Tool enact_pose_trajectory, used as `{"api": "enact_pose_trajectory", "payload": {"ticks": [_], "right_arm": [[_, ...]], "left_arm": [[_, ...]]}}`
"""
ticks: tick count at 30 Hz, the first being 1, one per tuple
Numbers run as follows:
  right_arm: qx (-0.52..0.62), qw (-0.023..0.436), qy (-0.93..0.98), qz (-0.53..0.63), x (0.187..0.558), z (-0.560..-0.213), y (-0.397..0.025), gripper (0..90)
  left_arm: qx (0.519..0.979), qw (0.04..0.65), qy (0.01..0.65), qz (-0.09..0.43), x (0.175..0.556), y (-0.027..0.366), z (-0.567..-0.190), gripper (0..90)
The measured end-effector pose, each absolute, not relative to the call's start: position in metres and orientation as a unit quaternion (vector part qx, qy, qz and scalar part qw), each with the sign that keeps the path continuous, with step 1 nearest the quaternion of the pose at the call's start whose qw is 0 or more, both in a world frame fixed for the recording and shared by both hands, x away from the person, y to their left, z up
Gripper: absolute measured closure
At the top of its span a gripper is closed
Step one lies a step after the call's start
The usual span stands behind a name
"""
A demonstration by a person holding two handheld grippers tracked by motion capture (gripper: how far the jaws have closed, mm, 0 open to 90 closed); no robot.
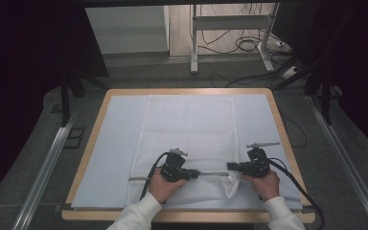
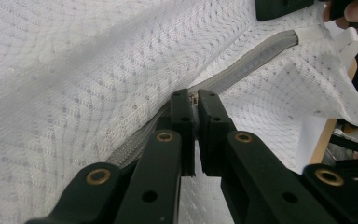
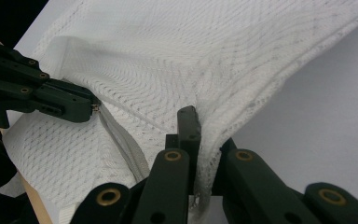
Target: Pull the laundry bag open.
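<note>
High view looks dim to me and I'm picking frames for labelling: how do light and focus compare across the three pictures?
High view: dark surround, the mesh bag evenly lit, small and soft. Left gripper view: sharp at the zipper by the left gripper, near fabric at left blurred. Right gripper view: mesh weave crisp, the right gripper in shade.

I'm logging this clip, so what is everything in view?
Mesh bag: one, white, flat on the sheet, near corner lifted.
Zipper: one, grey, along the bag's near edge.
Zipper pull: one, small, metallic, between the left jaws.
Sheet: one, pale blue, covering the table.
Table: one, wooden rim.
Left gripper: black, shut on the zipper pull.
Right gripper: black, shut on the bag's corner.
Hands: two, white sleeves.
</note>
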State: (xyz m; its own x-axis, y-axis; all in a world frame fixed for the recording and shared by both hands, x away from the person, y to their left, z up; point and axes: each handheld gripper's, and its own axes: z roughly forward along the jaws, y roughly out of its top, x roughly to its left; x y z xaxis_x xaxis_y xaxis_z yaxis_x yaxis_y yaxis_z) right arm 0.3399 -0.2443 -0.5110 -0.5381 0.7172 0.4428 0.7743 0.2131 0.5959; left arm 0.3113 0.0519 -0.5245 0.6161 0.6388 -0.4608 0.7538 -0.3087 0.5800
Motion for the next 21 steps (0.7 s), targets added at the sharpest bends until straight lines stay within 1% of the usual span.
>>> {"api": "enact_pose_trajectory", "payload": {"ticks": [21], "right_arm": [[-0.482, 0.038, -0.776, -0.404, 0.34, -0.51, -0.245, 87.6]], "left_arm": [[0.793, 0.406, 0.449, -0.072, 0.311, 0.067, -0.523, 86.7]]}}
